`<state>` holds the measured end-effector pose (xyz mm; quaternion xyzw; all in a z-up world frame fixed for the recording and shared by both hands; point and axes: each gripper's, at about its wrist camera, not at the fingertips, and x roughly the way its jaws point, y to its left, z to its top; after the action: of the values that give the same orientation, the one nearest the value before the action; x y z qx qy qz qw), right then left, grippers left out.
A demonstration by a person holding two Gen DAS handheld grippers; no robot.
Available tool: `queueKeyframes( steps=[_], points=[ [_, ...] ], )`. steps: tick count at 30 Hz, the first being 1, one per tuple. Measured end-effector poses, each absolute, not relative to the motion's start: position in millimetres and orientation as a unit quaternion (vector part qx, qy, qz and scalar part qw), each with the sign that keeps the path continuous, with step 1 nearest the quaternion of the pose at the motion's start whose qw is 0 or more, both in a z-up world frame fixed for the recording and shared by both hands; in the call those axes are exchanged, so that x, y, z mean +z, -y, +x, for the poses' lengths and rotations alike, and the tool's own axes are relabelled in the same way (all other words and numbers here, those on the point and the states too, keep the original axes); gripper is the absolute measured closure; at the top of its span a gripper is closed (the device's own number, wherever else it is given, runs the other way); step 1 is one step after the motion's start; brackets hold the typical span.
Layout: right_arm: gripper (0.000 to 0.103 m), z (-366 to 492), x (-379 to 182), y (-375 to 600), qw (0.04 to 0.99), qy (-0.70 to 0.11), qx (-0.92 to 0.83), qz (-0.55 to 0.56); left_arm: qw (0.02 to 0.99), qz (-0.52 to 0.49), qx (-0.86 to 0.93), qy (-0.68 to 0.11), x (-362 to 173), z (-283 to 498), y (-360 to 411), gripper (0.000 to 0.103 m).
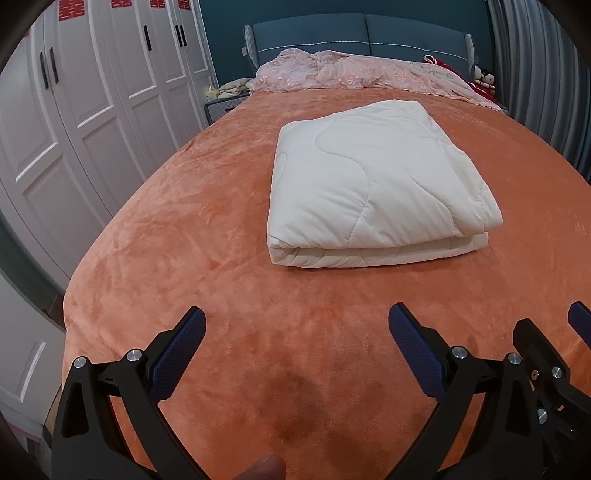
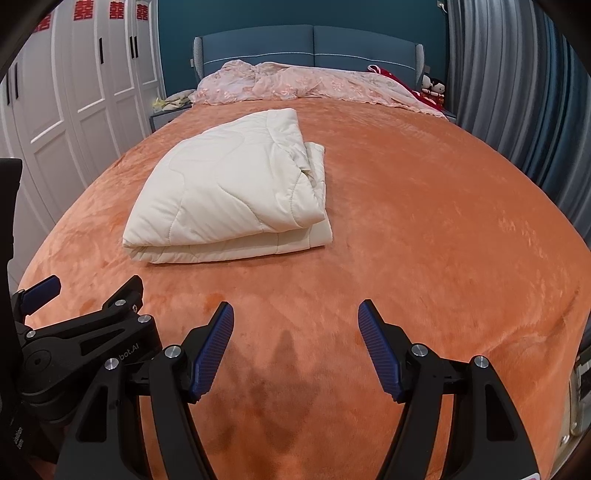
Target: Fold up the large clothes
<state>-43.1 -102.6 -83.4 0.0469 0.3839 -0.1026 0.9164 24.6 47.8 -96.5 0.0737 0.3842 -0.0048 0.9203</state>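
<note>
While both tools hang over its near end, the bed point(image 1: 184, 229) fills most of each view, spread with an orange plush cover that lies smooth and bare around them. White wardrobe doors point(image 1: 85, 110) run along its left side, grey curtains point(image 2: 517, 110) along its right, and a blue headboard point(image 1: 362, 33) closes the far end. Below the headboard a pink lace cloth point(image 1: 351, 74) lies rumpled across the bed, with red fabric and a small doll point(image 2: 434, 86) at its right end.

On the middle of the bed rests the quilt point(image 1: 373, 184), cream and stitched in wavy lines, folded into a thick rectangle of several layers. Its folded edge faces the tools, and its layered open edges show on the right side. It sits well apart from both tools, and nothing touches it.

Pointing down at a slant toward the cover, the left tool point(image 1: 297, 339) has its blue-padded fingers spread wide, with nothing between them. Just beside it, the right tool point(image 2: 295, 343) slants the same way, its fingers also apart and empty. A fingertip point(image 1: 264, 467) shows at the bottom edge of the left view.
</note>
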Motion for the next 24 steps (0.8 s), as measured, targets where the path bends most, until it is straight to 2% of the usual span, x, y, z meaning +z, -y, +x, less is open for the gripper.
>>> queueKeyframes(
  steps=[24],
  points=[
    [0.035, -44.0, -83.4, 103.6, 0.917, -0.384, -0.103, 0.047, 0.920, 0.073, -0.005, -0.385, -96.5, 25.4, -49.2, 0.006]
  ],
)
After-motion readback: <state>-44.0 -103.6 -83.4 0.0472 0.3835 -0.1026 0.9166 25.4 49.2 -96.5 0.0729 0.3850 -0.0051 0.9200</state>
